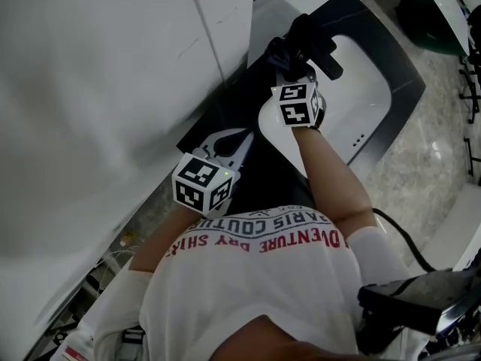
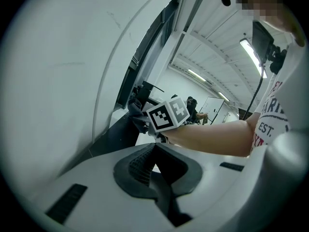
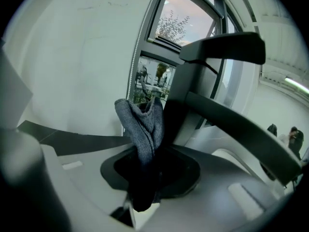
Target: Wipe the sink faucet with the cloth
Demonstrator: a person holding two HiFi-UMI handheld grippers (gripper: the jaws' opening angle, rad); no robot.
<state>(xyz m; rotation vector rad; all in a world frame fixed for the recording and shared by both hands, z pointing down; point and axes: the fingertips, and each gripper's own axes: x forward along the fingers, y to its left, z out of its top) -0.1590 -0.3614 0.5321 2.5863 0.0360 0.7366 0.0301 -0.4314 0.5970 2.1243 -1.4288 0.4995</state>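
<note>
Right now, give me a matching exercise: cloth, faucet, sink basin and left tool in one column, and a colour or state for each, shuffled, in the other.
1 cloth
2 faucet
3 sink basin
4 left tool

A white
B shut, empty
C black
D grey, pinched in the right tool

Pairs: 1-D, 2-C, 3-A, 4-B

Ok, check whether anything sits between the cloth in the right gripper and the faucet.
Nothing visible does. The right gripper is shut on the grey cloth, and the cloth stands close beside the black faucet, next to its upright body, with no other object between them.
</note>
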